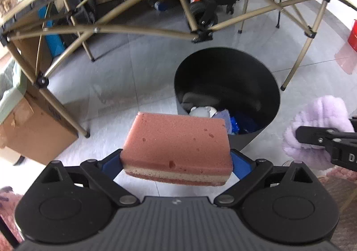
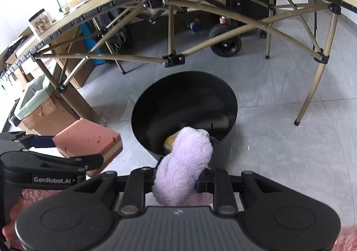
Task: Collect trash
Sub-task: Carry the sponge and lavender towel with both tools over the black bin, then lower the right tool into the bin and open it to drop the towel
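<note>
Left gripper clamps a pink sponge by its two ends, blue pads pressed to both sides, sponge flat with a cream stripe along its near edge. Black trash bin sits on the grey tile floor just beyond the sponge, with white and blue trash in the bottom. Right gripper at the right edge pinches a fluffy lilac cloth. Folding table frame spans above, cardboard box at left.

Right wrist view: right gripper narrow, closed on the lilac cloth, which sticks up over the bin's near rim. Something yellow shows in the bin behind the cloth. Left gripper with sponge is left of the bin, outside the rim.
</note>
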A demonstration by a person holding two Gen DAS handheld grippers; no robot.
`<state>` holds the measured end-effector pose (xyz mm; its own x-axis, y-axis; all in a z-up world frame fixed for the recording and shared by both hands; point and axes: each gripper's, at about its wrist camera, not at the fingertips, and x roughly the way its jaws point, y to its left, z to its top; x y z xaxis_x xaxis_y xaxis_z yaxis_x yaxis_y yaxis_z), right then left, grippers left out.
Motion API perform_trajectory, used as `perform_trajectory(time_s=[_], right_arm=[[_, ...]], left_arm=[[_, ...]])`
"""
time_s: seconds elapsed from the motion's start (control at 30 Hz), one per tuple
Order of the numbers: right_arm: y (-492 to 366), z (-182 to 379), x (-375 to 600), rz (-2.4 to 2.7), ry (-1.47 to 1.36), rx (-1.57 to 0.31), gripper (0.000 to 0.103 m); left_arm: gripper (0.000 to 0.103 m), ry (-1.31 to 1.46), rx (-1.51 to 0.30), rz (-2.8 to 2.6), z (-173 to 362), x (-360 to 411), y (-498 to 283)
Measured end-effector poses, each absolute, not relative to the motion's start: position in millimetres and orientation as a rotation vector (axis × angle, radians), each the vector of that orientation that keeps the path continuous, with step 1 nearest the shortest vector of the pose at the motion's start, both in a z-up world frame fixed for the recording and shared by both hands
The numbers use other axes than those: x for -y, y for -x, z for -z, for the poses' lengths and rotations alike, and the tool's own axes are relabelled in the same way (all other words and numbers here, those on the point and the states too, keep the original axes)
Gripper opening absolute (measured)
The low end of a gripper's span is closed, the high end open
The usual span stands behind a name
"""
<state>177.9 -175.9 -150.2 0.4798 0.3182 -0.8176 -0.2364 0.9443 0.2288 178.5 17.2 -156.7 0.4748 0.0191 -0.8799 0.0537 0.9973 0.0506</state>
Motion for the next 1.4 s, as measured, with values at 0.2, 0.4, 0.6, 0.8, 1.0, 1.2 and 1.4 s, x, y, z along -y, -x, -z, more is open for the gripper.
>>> perform_trajectory(time_s=[0.2, 0.4, 0.6, 0.8, 1.0, 1.2, 1.4], right_arm=[[-181, 156, 174, -0.33, -0.076, -1.044, 0.023], [-189, 152, 165, -0.335, -0.044, -1.061, 0.023], [-208, 142, 151, -0.356, 0.002, -1.043, 0.023], [-231, 140, 136, -0.37, 0.04, -1.038, 0.023], [-249, 147, 126, -0.377, 0.061, -1.055, 0.023], [-266, 155, 117, -0.373, 0.078, -1.069, 0.023], [-284, 165, 109, -0.357, 0.09, -1.087, 0.036]], left_arm=[[0.098, -0.024, -1.133, -0.009, 171, -32, -187], [0.098, 0.004, -1.166, -0.043, 181, -43, -195], [0.098, 0.038, -1.18, -0.058, 185, -49, -201], [0.098, 0.07, -1.197, -0.072, 191, -57, -208], [0.098, 0.077, -1.216, -0.101, 196, -62, -214], [0.098, 0.087, -1.225, -0.12, 197, -65, -218], [0.098, 0.101, -1.235, -0.129, 198, -65, -219]])
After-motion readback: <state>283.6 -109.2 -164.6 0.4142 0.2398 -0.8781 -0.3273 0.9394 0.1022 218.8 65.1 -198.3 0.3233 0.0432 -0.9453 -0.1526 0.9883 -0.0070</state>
